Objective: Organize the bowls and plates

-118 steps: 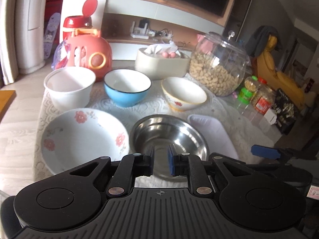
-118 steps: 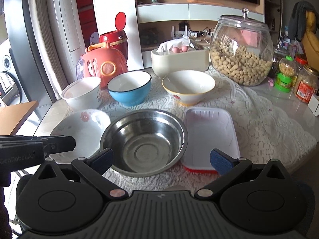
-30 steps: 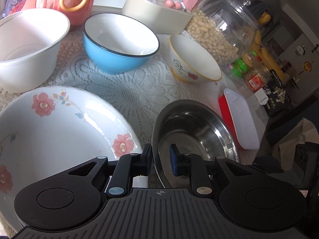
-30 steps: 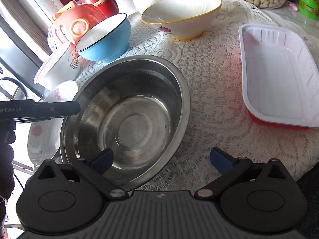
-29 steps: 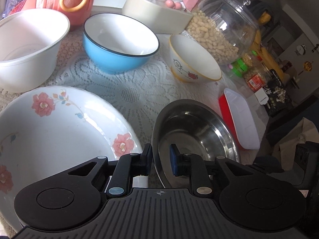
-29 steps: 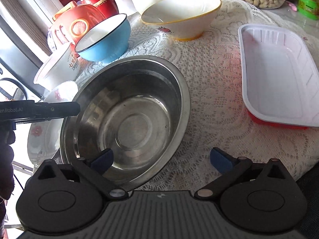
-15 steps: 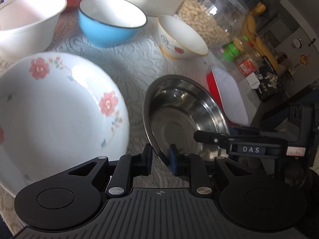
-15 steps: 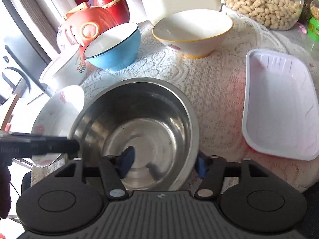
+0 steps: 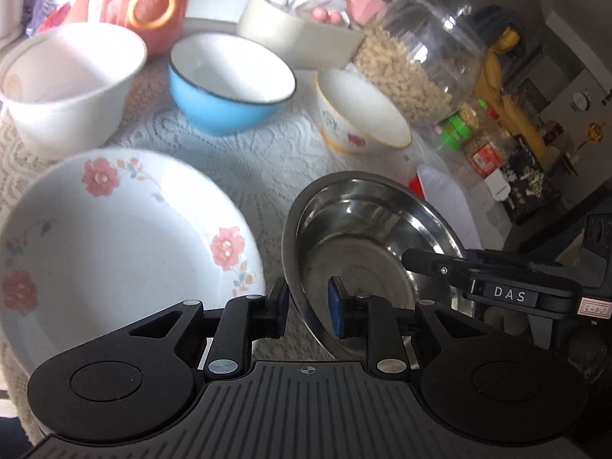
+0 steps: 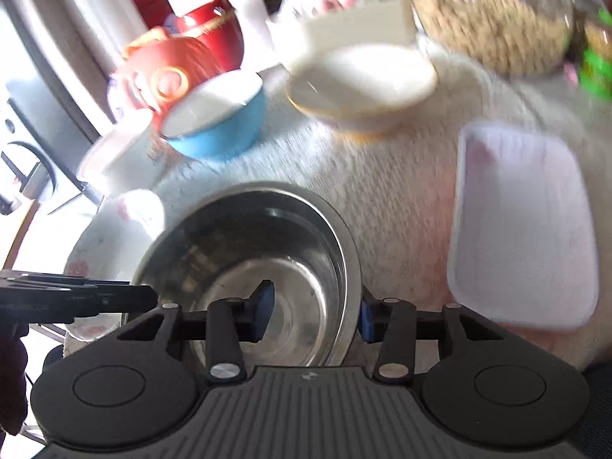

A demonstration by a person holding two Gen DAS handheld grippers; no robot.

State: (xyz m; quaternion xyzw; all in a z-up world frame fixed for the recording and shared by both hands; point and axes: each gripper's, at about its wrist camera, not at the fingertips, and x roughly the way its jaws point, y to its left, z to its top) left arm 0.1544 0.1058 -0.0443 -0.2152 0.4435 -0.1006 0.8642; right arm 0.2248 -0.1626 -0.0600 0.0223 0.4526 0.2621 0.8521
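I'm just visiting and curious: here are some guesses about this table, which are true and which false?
1. Both claws straddle the rim of the steel bowl. True: the left claw at its left edge, the right claw at its right edge.
2. The blue bowl is stacked inside the white bowl. False: they stand side by side.
3. The flowered plate lies left of the steel bowl. True.
4. The glass jar is empty. False: it holds pale nuts.
5. The white tray carries a bowl. False: nothing is on it.
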